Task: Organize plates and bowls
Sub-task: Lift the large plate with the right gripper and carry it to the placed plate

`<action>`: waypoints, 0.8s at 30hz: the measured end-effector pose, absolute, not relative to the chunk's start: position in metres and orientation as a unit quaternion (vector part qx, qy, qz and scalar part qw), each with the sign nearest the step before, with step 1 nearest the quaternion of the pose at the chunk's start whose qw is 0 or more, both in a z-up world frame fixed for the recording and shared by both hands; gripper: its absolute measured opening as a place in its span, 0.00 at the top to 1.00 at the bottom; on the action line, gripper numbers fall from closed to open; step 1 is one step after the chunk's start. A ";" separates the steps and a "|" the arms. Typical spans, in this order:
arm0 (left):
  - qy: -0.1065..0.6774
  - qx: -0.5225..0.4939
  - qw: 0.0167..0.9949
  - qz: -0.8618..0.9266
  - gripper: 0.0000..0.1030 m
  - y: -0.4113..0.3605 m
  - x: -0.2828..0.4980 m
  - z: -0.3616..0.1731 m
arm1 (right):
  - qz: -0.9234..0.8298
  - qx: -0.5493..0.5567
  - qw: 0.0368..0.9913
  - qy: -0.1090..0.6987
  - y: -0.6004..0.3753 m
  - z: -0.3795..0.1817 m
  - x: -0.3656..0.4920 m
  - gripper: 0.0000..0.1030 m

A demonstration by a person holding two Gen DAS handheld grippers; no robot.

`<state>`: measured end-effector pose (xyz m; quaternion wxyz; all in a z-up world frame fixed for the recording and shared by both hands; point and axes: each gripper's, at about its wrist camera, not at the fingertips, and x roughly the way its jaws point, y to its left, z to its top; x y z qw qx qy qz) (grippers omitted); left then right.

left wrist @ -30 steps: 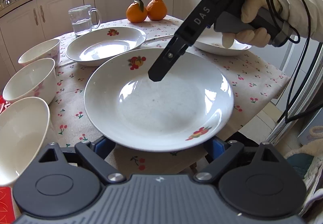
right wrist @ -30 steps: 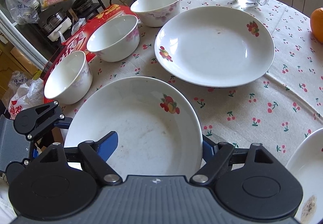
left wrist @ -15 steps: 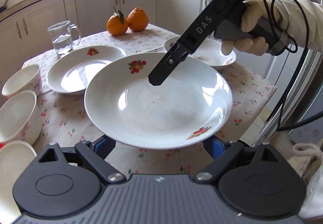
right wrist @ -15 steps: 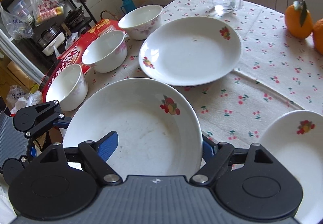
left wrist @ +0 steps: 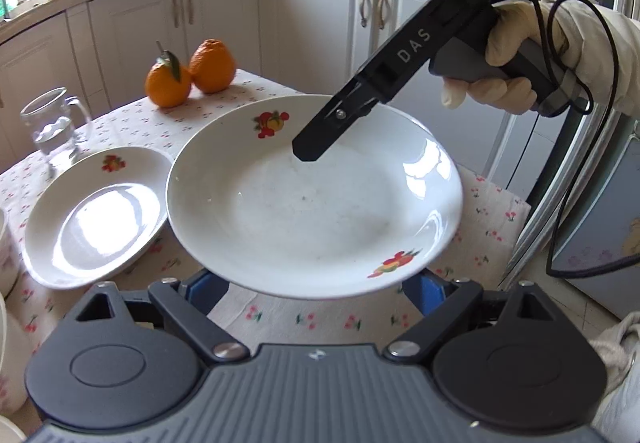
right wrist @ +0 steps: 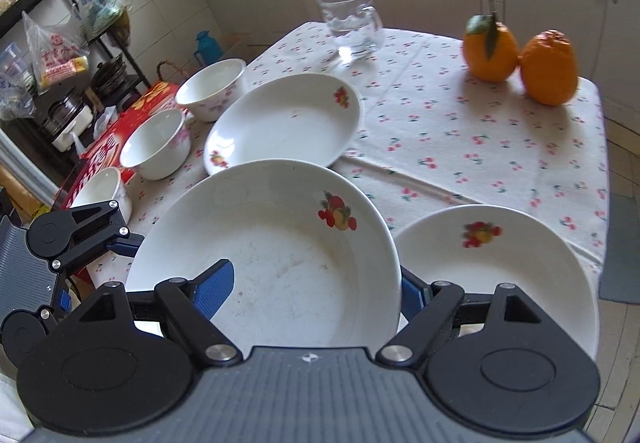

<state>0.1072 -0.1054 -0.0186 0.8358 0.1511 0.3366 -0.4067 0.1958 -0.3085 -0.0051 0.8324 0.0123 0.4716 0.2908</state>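
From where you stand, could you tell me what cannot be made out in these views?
Left wrist view: left gripper's fingertips, under the held plate; right gripper's other finger, under it too.
Right wrist view: nearest bowl, partly behind left gripper; right-hand plate's print, blurred.

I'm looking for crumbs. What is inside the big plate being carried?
The carried plate holds no food, only faint smudges and a painted fruit picture. The near edge is hidden behind the right gripper.

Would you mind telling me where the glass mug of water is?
In the right wrist view, the glass mug stands at the table's far edge, left of the two oranges, beyond the plates.
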 end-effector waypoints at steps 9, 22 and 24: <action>0.340 0.168 0.813 -0.442 0.10 -0.149 0.136 -0.026 | 0.245 0.034 0.852 0.462 -0.361 -0.009 0.198 0.15; 0.351 0.180 0.800 -0.452 0.10 -0.179 0.156 -0.034 | 0.221 0.063 0.858 0.459 -0.400 -0.029 0.208 0.15; 0.351 0.183 0.799 -0.453 0.10 -0.180 0.157 -0.034 | 0.219 0.066 0.858 0.460 -0.402 -0.032 0.209 0.15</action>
